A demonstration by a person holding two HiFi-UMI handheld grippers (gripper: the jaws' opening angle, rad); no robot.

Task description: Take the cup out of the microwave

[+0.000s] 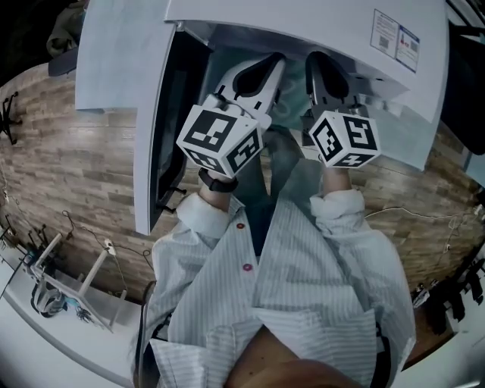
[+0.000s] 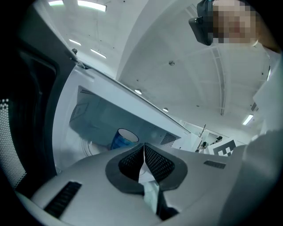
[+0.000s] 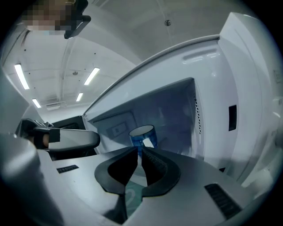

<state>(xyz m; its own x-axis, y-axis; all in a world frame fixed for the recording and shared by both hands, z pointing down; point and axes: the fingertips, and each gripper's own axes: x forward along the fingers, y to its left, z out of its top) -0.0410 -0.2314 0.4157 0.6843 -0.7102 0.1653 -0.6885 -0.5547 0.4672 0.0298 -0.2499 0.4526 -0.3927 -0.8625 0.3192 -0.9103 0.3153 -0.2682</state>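
Bench (image 1: 68, 167) of wood grain carries the white microwave (image 1: 303, 23), whose door (image 1: 144, 167) stands swung open to the left. Both claws point side by side into the open cavity. The left claw (image 2: 143, 148) is closed, its pads meeting at the tips with nothing between them. The right claw (image 3: 139, 151) is likewise closed and empty. The blue cup (image 3: 143, 136) stands upright inside the microwave, beyond both claws and touched by neither.

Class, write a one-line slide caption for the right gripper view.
Right gripper, jaws shut, points at the blue cup standing inside the open microwave.
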